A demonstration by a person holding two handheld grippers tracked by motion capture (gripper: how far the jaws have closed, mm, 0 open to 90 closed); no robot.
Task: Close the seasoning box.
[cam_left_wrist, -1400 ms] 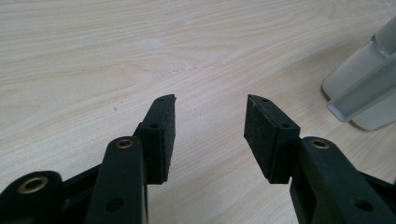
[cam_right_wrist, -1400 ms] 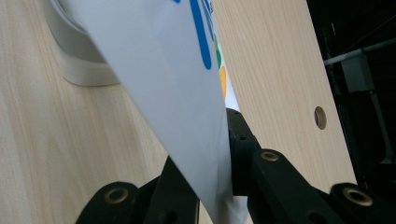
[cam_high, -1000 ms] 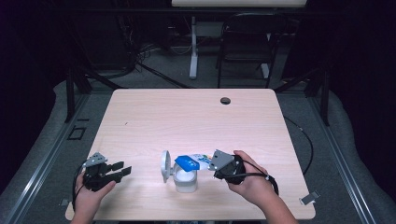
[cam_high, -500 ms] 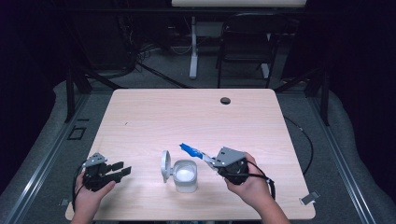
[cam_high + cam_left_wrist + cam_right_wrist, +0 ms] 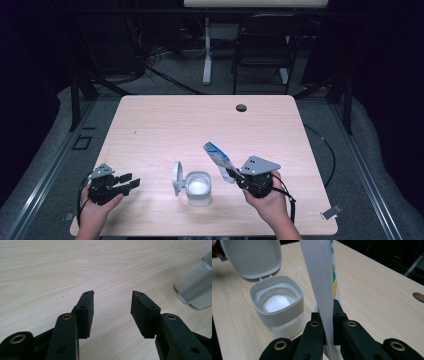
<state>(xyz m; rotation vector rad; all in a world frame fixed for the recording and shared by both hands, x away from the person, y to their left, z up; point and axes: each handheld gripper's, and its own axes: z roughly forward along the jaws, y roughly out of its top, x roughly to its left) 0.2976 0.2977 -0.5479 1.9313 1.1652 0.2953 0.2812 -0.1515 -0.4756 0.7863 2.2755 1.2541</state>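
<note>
A small white jar (image 5: 198,188) stands near the table's front edge, its hinged lid (image 5: 176,177) swung open to the left and white powder inside. My right gripper (image 5: 234,175) sits just right of the jar, shut on the lower end of a blue-and-white packet (image 5: 218,156) that slants up and to the left. In the right gripper view the packet (image 5: 319,277) rises from between the jaws (image 5: 328,317), beside the open jar (image 5: 277,302) and its lid (image 5: 252,257). My left gripper (image 5: 131,181) rests at the front left, open and holding nothing (image 5: 112,307), with the jar (image 5: 197,287) off to its right.
The light wooden table (image 5: 160,130) has a dark round hole (image 5: 241,107) near its far edge. A chair (image 5: 265,45) and a desk leg (image 5: 206,50) stand on the floor beyond the table. A person's hands hold both grippers at the front edge.
The right gripper has drawn the packet away from over the jar's mouth, to the right, and the packet now stands steeper. The left gripper has stayed put.
</note>
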